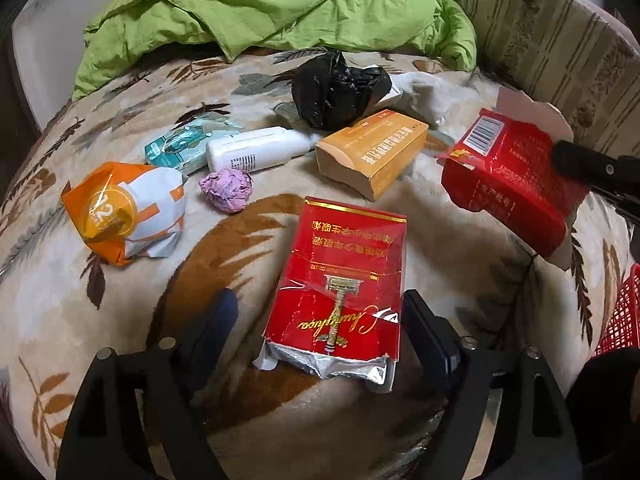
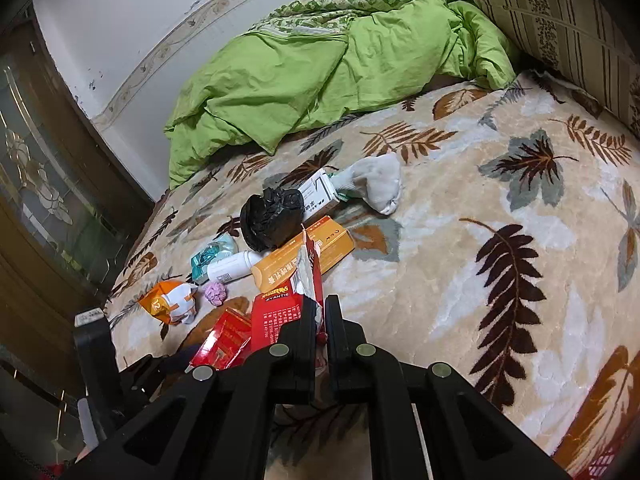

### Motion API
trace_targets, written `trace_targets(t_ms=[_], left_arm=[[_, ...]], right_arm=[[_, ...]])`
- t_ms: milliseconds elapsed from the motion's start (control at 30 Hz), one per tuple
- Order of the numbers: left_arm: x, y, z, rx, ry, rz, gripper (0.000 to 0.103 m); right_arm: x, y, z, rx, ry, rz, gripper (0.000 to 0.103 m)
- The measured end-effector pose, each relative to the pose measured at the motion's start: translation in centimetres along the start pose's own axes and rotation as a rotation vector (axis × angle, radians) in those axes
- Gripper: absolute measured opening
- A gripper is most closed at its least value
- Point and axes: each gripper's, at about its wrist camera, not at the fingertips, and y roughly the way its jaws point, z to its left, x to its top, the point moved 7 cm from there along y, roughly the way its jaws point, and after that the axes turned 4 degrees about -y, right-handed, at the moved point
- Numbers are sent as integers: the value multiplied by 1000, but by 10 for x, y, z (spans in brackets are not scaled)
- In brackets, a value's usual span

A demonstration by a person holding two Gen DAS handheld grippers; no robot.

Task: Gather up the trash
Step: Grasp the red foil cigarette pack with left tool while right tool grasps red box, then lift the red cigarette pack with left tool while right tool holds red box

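A crushed red cigarette pack (image 1: 340, 280) lies on the leaf-patterned blanket (image 1: 120, 320) between the fingers of my open left gripper (image 1: 318, 312); it also shows in the right wrist view (image 2: 224, 340). My right gripper (image 2: 320, 312) is shut on a torn red carton (image 2: 288, 304) and holds it above the bed; the carton shows at the right of the left wrist view (image 1: 508, 176). More trash lies beyond: an orange box (image 1: 372, 152), a black plastic bag (image 1: 336, 88), a white bottle (image 1: 260, 152), a purple paper ball (image 1: 228, 190), an orange-white wrapper (image 1: 128, 212), a teal packet (image 1: 184, 144).
A green quilt (image 2: 320, 72) is bunched at the far end of the bed. A striped pillow (image 2: 560, 20) stands at the right. A white sock (image 2: 376, 184) and a white box (image 2: 318, 194) lie behind the bag. A red mesh basket (image 1: 620, 312) shows at the right edge.
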Motion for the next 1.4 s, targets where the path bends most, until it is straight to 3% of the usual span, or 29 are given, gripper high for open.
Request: trace_targets(t_ms=[200, 300, 400, 633, 833, 1067, 1200, 1400], left_arm=[[1, -2, -1, -1, -2, 1, 86], [1, -3, -1, 18, -1, -10, 76], [3, -5, 2, 36, -7, -30, 56], [7, -11, 4, 22, -32, -58, 55], [15, -34, 0, -13, -36, -158, 55], [13, -61, 4, 28, -78, -231, 55], [9, -77, 10, 91, -104, -282, 55], [9, -80, 19, 121, -132, -290, 55]], right_arm=[[0, -1, -1, 0, 2, -1, 5], [0, -2, -1, -2, 4, 0, 5], [-1, -1, -2, -8, 0, 6, 5], [-6, 18, -2, -64, -13, 76, 5], [-2, 9, -1, -33, -4, 29, 5], [2, -9, 3, -19, -13, -43, 5], [2, -21, 8, -10, -33, -80, 5], [-2, -31, 18, -5, -83, -102, 5]])
